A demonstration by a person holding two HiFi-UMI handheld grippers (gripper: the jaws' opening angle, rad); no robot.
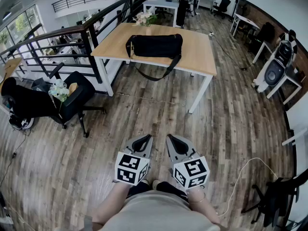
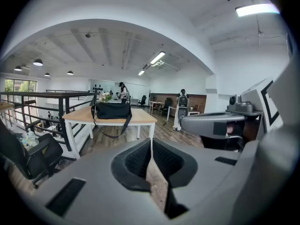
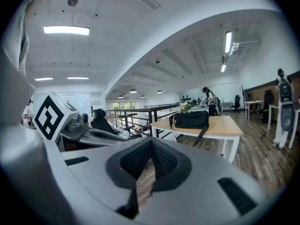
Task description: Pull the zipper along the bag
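Person: stands at the bottom of the head view on the wooden floor (image 1: 144, 114), with a forearm behind each gripper.
Left gripper (image 1: 146, 139): held low before the body, at 11 o'clock from the person. In its own view the jaw tips meet and nothing sits between them. Only floor shows through the slit under the tips.
Right gripper (image 1: 171, 140): just beside the left one, at 1 o'clock. Its jaws are closed tip to tip and hold nothing.
Marker cubes: one on each gripper, at the end nearest the body.
Cable (image 1: 238, 177): pale, looping over the floor at 4 o'clock from the grippers.
Office chair (image 1: 72, 97): black, at 10 o'clock, between the person and the railing.
Worktop (image 1: 199, 52): light wood on white legs, at 12 o'clock, well apart from both grippers.
Bag (image 1: 155, 45): black and long, lying across the worktop, untouched. Its strap (image 1: 159, 73) hangs in a loop over the near edge. The zipper is too small to make out.
Railing (image 1: 62, 37): black bars at 10 to 11 o'clock, along the worktop's left side.
White machine (image 1: 275, 70): at 2 o'clock, near the right wall.
Flowers (image 1: 144, 17): pale, just behind the bag at the worktop's far edge.
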